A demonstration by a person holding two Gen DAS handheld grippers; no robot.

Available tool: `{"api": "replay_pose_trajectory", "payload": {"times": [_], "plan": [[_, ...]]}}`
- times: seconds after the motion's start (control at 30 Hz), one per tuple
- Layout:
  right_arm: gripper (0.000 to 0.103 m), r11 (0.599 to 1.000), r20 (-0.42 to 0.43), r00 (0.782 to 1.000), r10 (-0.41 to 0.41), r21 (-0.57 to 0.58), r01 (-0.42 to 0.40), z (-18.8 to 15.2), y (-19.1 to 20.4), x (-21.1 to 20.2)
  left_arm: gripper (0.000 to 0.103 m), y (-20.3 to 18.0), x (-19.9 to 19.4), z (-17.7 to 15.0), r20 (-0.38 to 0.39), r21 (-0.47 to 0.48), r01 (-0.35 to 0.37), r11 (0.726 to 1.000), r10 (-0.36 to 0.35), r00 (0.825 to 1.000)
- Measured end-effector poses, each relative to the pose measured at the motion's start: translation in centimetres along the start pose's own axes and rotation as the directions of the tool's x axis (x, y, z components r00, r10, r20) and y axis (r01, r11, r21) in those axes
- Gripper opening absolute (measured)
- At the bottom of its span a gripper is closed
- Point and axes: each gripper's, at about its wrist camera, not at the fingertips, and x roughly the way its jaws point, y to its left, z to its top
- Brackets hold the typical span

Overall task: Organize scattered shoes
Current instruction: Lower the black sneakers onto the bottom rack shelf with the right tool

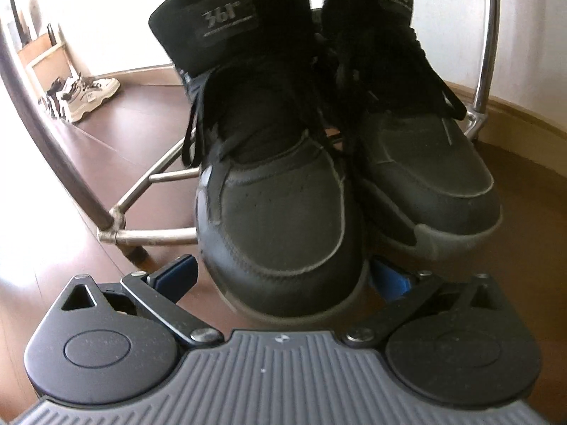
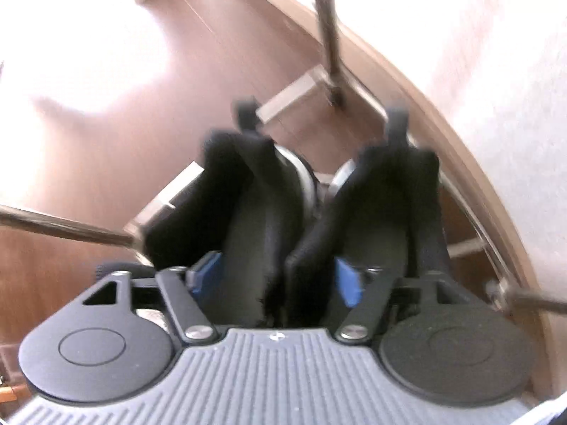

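Note:
Two black high-top sneakers stand side by side on the low rungs of a metal shoe rack (image 1: 156, 239), toes toward the left wrist camera. The toe of the left sneaker (image 1: 276, 219) lies between the blue pads of my left gripper (image 1: 283, 278), which is open, with a thin dark gap on each side. The right sneaker (image 1: 425, 177) stands beside it. In the blurred right wrist view, my right gripper (image 2: 280, 278) is open from the heel side. One finger reaches into each shoe (image 2: 248, 205) (image 2: 382, 205), and the two inner collars lie between the pads.
Chrome rack posts (image 1: 490, 35) rise on both sides of the pair. A rack bar (image 2: 71, 230) and a rack post (image 2: 326, 35) frame the shoes. White sneakers (image 1: 88, 95) sit on the brown wood floor at the far left, by a wooden frame. A wall and skirting board (image 2: 407, 81) run behind the rack.

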Motion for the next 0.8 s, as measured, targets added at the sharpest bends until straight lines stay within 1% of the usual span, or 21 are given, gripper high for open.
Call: {"api": "replay_pose_trajectory", "payload": {"times": [0.03,0.1,0.13,0.2,0.23,0.27,0.3,0.33,0.37,0.4,0.47,0.5,0.57,0.6,0.63,0.7,0.73,0.77,0.8], "plan": [[0.074,0.999,0.057,0.998,0.036,-0.020,-0.035,-0.5,-0.2,-0.8,0.103,0.1,-0.2,-0.2,0.003,0.010,-0.001,1.000,0.001,1.000],[0.089,0.995,0.108,0.990,0.086,-0.064,-0.080,-1.3,-0.3,-1.6,0.103,0.5,-0.2,-0.5,0.007,0.024,-0.005,1.000,0.004,1.000],[0.091,0.990,0.138,0.985,0.103,-0.105,-0.089,-2.0,-0.4,-2.1,0.103,0.7,-0.1,-0.6,0.006,0.030,-0.006,1.000,0.006,1.000],[0.092,0.980,0.197,0.972,0.131,-0.174,-0.097,-3.2,-0.4,-2.9,0.103,1.1,0.1,-0.7,0.005,0.041,-0.010,0.999,0.010,1.000],[0.092,0.975,0.228,0.963,0.146,-0.200,-0.100,-3.8,-0.2,-3.1,0.103,0.3,-0.8,-0.6,0.006,0.044,-0.011,0.999,0.011,1.000],[0.095,0.970,0.260,0.953,0.154,-0.224,-0.096,-4.7,-1.0,-3.5,0.103,-1.1,-2.0,-0.4,0.013,0.050,-0.014,0.999,0.014,1.000],[0.098,0.966,0.289,0.944,0.160,-0.243,-0.089,-5.2,-1.4,-4.7,0.103,-3.3,-3.6,-0.1,0.026,0.055,-0.014,0.998,0.013,1.000],[0.100,0.960,0.326,0.930,0.171,-0.269,-0.082,-6.2,-1.1,-7.3,0.103,-3.7,-3.9,0.0,0.032,0.058,-0.013,0.998,0.011,0.999],[0.101,0.954,0.340,0.923,0.180,-0.290,-0.079,-7.2,-1.6,-8.5,0.103,-3.6,-3.9,0.2,0.037,0.063,-0.013,0.998,0.010,0.999],[0.101,0.948,0.349,0.919,0.185,-0.309,-0.074,-9.1,-2.0,-8.4,0.103,-3.6,-3.9,0.4,0.045,0.072,-0.012,0.997,0.009,0.999],[0.102,0.927,0.390,0.896,0.215,-0.370,-0.062,-11.5,-2.9,-9.7,0.103,-3.7,-4.1,0.7,0.053,0.090,-0.008,0.996,0.003,0.999],[0.102,0.921,0.395,0.893,0.217,-0.385,-0.053,-12.6,-3.1,-9.0,0.103,-3.9,-4.2,0.9,0.056,0.099,-0.007,0.995,0.002,0.998],[0.102,0.912,0.401,0.893,0.206,-0.409,-0.027,-15.0,-3.8,-10.6,0.103,-4.5,-4.5,1.0,0.056,0.122,-0.004,0.993,-0.003,0.998],[0.102,0.911,0.396,0.897,0.197,-0.413,-0.018,-16.1,-4.2,-10.7,0.103,-4.9,-4.7,1.0,0.053,0.136,-0.001,0.991,-0.006,0.999],[0.102,0.914,0.378,0.907,0.183,-0.404,-0.016,-17.0,-4.5,-9.9,0.103,-5.3,-4.9,0.9,0.049,0.150,0.002,0.989,-0.009,0.999],[0.102,0.926,0.334,0.930,0.155,-0.377,-0.019,-18.7,-5.2,-8.1,0.103,-5.4,-5.2,0.1,0.032,0.199,0.042,0.979,-0.049,0.998],[0.101,0.940,0.294,0.946,0.139,-0.338,-0.033,-19.6,-5.7,-7.0,0.103,-5.2,-5.2,-0.3,0.024,0.212,0.054,0.976,-0.061,0.998],[0.100,0.951,0.257,0.958,0.130,-0.306,-0.047,-20.3,-6.0,-5.9,0.103,-5.9,-5.7,-0.2,0.012,0.214,0.071,0.974,-0.075,0.997],[0.099,0.957,0.228,0.965,0.131,-0.284,-0.063,-20.7,-6.1,-5.1,0.103,-5.7,-5.8,-0.4,0.001,0.212,0.086,0.974,-0.088,0.996]]}}
